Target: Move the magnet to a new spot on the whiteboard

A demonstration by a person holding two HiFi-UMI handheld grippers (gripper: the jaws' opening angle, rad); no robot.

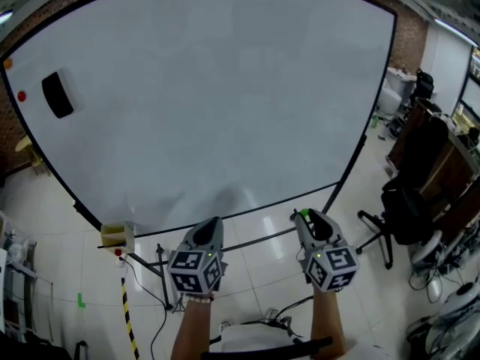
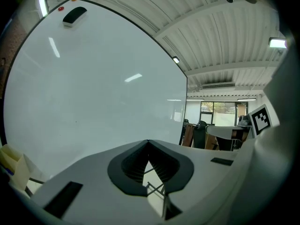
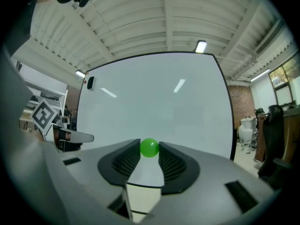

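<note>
The big whiteboard (image 1: pixel 210 88) fills the head view, and both grippers sit low, in front of its bottom edge. My right gripper (image 1: pixel 304 216) is shut on a small green ball magnet (image 3: pixel 149 147), pinched at the jaw tips and held off the board. My left gripper (image 1: pixel 214 222) is shut with nothing in it, its tips meeting in the left gripper view (image 2: pixel 148 142). At the board's far upper left there are a black eraser (image 1: pixel 58 94), a red magnet (image 1: pixel 21 96) and an orange magnet (image 1: pixel 7 64).
A yellow box (image 1: pixel 118 235) hangs at the board's lower left corner, with a yellow-black striped pole (image 1: pixel 127 313) below it. A black office chair (image 1: pixel 401 208) and desks stand to the right. Cables lie on the tiled floor under the board.
</note>
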